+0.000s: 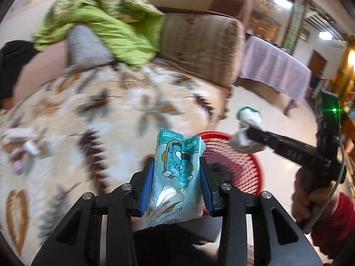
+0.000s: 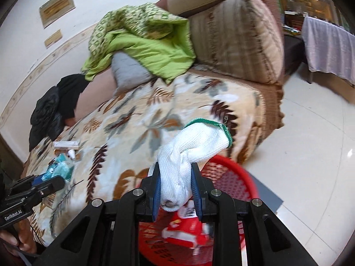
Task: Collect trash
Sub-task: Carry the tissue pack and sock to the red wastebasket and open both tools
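left wrist: left gripper jaws clamped mid-body on light, crinkly blue snack wrapper, near red basket | right wrist: right gripper jaws clamped on soft, limp white glove over the basket

Crinkled glossy light-blue plastic wrapper. White knitted cloth glove with green cuff, matt. Red plastic mesh basket, smooth. Leaf-patterned fleece blanket, soft. Glossy cream tiled floor, right of frame.
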A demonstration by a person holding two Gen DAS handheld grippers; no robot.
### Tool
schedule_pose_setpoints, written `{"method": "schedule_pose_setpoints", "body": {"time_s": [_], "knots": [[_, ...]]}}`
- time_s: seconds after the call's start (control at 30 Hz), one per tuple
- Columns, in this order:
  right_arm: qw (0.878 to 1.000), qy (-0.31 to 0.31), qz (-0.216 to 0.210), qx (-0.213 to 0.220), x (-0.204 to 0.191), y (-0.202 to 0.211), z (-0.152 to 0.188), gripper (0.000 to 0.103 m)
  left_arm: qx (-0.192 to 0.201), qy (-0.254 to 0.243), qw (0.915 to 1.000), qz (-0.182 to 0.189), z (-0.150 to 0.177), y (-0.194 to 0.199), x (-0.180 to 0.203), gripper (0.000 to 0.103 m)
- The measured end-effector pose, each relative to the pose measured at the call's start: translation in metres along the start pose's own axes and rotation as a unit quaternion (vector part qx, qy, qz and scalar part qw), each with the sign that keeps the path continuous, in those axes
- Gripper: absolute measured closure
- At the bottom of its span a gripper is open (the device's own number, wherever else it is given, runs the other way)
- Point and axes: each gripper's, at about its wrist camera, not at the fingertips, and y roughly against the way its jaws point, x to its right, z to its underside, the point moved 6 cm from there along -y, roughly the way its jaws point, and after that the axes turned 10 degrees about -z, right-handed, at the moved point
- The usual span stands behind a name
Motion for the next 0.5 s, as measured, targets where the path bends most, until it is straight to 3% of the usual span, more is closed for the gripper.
{"method": "schedule_pose_setpoints", "body": {"time_s": [0.13,0.2,0.27,0.3,0.5], "knots": [[1.0,-0.009,0.01,0.001,0.018,0.005,-0.002,0.075,-0.017,-0.016,0.9992,0.032,-0.007,-0.021,0.036,0.064],[1.0,-0.009,0.012,-0.008,0.023,0.003,0.001,0.072,-0.026,-0.017,0.9986,0.043,-0.007,-0.031,0.046,0.057],[1.0,-0.015,0.022,-0.014,0.031,0.001,0.004,0.066,-0.036,-0.014,0.998,0.049,-0.006,-0.04,0.052,0.044],[0.999,-0.02,0.023,-0.016,0.034,0.001,0.005,0.063,-0.039,-0.007,0.9979,0.05,-0.006,-0.043,0.052,0.042],[1.0,-0.019,0.019,-0.013,0.035,0.002,0.005,0.062,-0.044,0.007,0.9982,0.04,-0.001,-0.044,0.038,0.042]]}}
